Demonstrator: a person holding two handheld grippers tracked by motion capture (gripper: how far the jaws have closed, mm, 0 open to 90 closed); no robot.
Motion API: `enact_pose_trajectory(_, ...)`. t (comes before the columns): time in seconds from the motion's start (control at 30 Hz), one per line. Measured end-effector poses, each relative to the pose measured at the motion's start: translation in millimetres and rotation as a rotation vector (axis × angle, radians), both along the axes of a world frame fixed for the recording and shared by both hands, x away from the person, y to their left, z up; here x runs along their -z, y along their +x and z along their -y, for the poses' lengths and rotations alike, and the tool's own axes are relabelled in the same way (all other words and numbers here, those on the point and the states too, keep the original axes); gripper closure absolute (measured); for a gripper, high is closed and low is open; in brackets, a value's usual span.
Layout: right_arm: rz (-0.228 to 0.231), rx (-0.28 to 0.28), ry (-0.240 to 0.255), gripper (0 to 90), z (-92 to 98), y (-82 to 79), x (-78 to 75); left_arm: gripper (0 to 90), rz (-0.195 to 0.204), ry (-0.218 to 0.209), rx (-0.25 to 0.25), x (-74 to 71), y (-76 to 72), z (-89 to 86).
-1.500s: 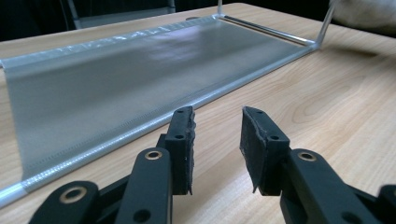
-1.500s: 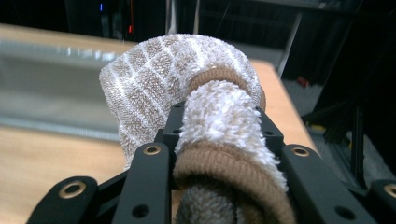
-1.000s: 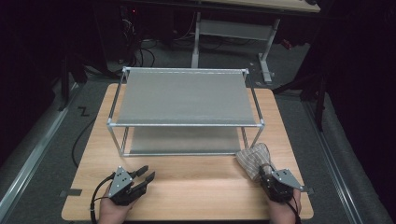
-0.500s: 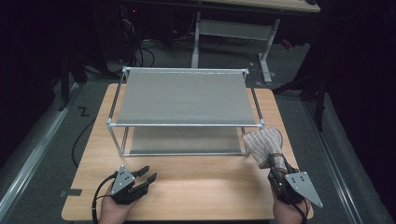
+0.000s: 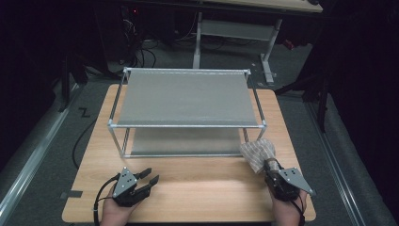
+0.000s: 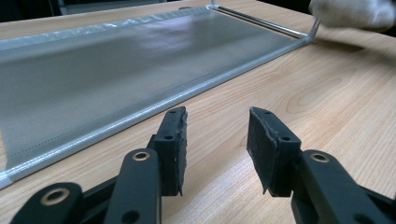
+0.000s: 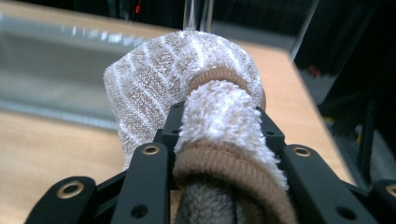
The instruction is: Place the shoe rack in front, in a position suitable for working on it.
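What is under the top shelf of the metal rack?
Under the grey top shelf of the metal rack lies a grey lower shelf, its visible front strip bare. The rear part is covered, so unseen.

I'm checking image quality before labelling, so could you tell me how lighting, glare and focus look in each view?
High view: the wooden table is evenly lit and its surroundings are almost black. Left gripper view: soft glare streaks the lower shelf, the left claw is sharp, and the towel far off is blurred and overexposed. Right gripper view: the towel in the right claw is crisp, the background soft.
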State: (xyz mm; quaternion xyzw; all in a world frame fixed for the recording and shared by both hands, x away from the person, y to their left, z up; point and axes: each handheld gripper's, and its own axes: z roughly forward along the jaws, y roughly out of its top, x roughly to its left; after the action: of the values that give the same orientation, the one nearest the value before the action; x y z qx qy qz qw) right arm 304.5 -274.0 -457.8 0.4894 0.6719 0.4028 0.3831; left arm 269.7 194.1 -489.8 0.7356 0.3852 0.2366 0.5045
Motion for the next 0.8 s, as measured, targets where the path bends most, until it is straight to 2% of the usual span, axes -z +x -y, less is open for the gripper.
enact_pose_trajectory(0.13,-0.1,-0.021,-0.023,65.5,-1.3,5.0,13.8,57.1,0.004,-0.005,0.001,-1.1,-0.6,-1.9)
enact_pose_trajectory(0.37,-0.158,-0.036,-0.052,65.4,-0.2,5.6,24.8,56.7,0.006,-0.018,-0.01,-2.3,-0.2,-4.3)
enact_pose_trajectory(0.5,-0.138,0.004,-0.055,65.5,8.5,3.0,20.8,56.7,0.005,-0.026,-0.019,-2.5,-0.1,-7.1)
enact_pose_trajectory(0.63,-0.111,0.076,-0.085,65.8,20.6,0.2,17.6,56.7,0.004,-0.032,-0.018,-2.5,0.0,-6.7)
enact_pose_trajectory(0.8,-0.067,0.15,-0.042,65.9,37.0,0.2,10.7,56.6,0.01,-0.033,-0.01,-3.7,-1.1,-5.9)
